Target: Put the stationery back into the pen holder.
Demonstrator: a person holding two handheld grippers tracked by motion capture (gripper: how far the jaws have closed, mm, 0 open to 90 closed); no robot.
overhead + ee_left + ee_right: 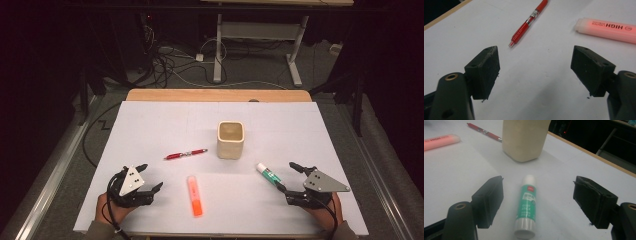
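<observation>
A cream square cup (pixel 230 140) stands upright mid-table; I see it too in the right gripper view (pixel 524 138). A red pen (pixel 185 154) (pixel 529 22) lies left of the cup. An orange highlighter (pixel 195 195) (pixel 607 29) lies near the front. A green and white glue stick (pixel 267 174) (pixel 527 206) lies flat between my right gripper's jaws. My right gripper (pixel 291 177) (pixel 537 205) is open around it without touching it. My left gripper (pixel 150 176) (pixel 535 72) is open over bare table, short of the pen.
A white sheet (pixel 165 120) covers the wooden table (pixel 215 94). Behind the table are cables on the floor (pixel 170 65) and a white desk frame (pixel 260 35). A rail (pixel 55 165) runs along the left side.
</observation>
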